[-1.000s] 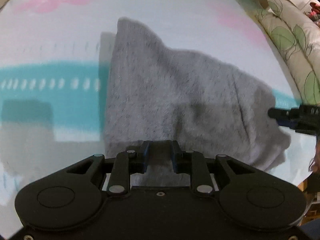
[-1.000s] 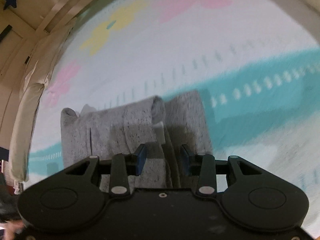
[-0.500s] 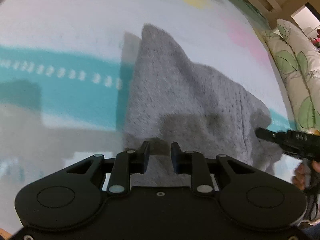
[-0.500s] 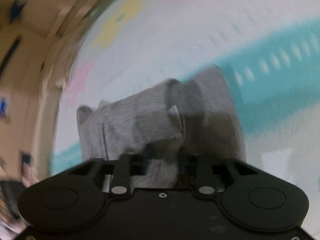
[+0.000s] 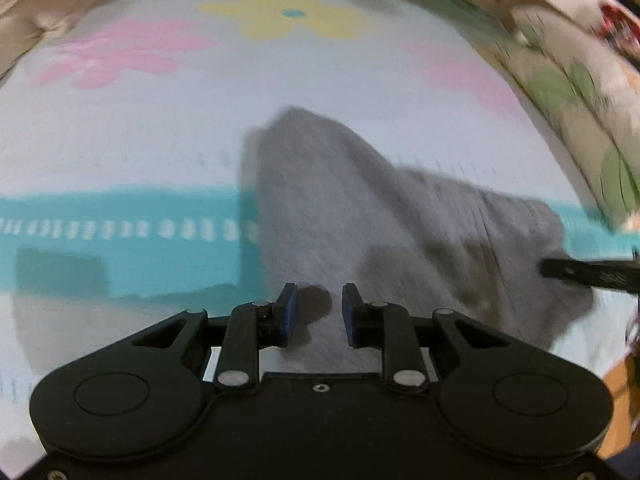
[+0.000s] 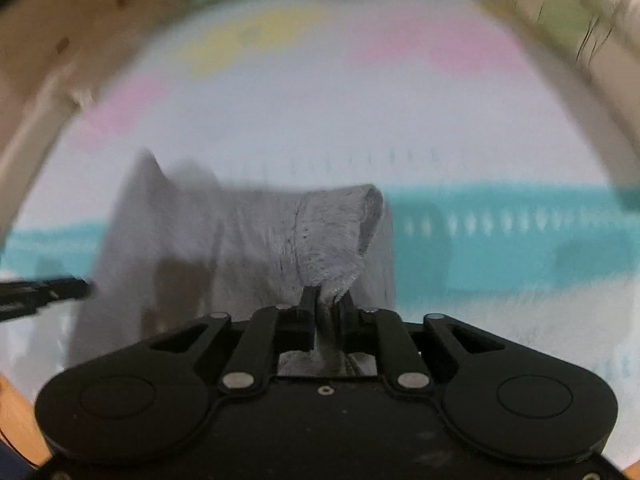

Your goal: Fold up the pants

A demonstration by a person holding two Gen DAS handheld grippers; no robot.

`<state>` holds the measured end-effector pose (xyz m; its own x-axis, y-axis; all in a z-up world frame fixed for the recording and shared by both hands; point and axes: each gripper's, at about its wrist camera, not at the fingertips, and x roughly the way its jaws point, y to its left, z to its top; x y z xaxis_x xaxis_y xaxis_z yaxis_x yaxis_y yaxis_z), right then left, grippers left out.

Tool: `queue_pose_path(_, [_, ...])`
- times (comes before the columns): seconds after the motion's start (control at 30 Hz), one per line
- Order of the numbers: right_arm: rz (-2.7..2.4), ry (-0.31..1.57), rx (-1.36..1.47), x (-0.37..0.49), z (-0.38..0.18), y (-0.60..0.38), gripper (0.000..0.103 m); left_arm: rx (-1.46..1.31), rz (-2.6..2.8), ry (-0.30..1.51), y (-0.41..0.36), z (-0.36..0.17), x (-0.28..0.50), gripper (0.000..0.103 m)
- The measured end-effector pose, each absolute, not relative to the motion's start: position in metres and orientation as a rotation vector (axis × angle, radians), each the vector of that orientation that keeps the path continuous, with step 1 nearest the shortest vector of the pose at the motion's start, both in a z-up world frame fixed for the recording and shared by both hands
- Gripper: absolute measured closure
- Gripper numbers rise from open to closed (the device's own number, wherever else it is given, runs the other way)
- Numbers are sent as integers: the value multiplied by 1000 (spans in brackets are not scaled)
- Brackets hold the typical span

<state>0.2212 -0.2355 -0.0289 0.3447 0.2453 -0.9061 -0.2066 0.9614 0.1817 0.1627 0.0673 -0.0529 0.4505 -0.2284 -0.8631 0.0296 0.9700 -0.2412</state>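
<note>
Grey pants [image 5: 360,208] lie bunched on a white bedspread with pink and yellow flowers and a teal band. My left gripper [image 5: 316,312] is open, its jaws either side of the near edge of the cloth, gripping nothing. My right gripper [image 6: 326,312] is shut on a fold of the grey pants [image 6: 328,240] and lifts that edge off the bed. The right gripper's finger shows in the left wrist view [image 5: 588,272] at the right edge of the pants. The left gripper's finger shows in the right wrist view [image 6: 44,290] at the left.
A leaf-patterned pillow [image 5: 580,92] lies along the bed's right side. A wooden bed frame [image 6: 36,40] curves round the far and left sides. The teal band [image 5: 120,240] crosses the bedspread left of the pants.
My right gripper has closed on a fold of the pants and raised it. My left gripper's jaws have opened a little wider. Both views have swung, with motion blur.
</note>
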Motion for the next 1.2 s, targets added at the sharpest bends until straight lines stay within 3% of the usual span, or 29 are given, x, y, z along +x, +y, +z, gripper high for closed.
queue_pose_path(0.07, [244,1180,78,223,-33,-241,79,-175,-187,1110,66,-49,161,71])
queue_pose_path(0.17, [102,1080,165,226,-8,-249,75,-192,-185,1064,61,-39,169,71])
queue_pose_path(0.27, [167,952,139,228,15,-236,74,-233,-178,1038,46,-37,193,71])
queue_pose_path(0.4, [320,976,65,237,3,-196,74,-207,-214,1023,21,-47,214,71])
queue_pose_path(0.5, [347,1017,-41,240,-14,-172,76,-185,-196,1087,15,-67,223,70])
queue_pose_path(0.63, [309,1062,-162,249,-41,-180,100,-178,-205,1116,35,-90,216,77])
queue_pose_path(0.73, [300,1069,-123,250,-42,-191,102,-201,-189,1129,52,-84,202,77])
queue_pose_path(0.8, [322,1052,-98,243,-39,-194,91,-191,-170,1095,64,-81,186,77])
queue_pose_path(0.87, [333,1054,-56,233,-33,-206,59,-162,-148,1069,74,-78,171,77])
queue_pose_path(0.97, [313,1085,-60,219,-37,-215,55,-141,-162,1039,85,-78,152,77])
queue_pose_path(1.13, [239,1061,-83,206,-27,-234,49,-142,-129,1048,93,-75,146,52])
queue_pose_path(1.2, [221,1082,-36,209,-28,-247,48,-174,-121,1070,94,-76,153,52])
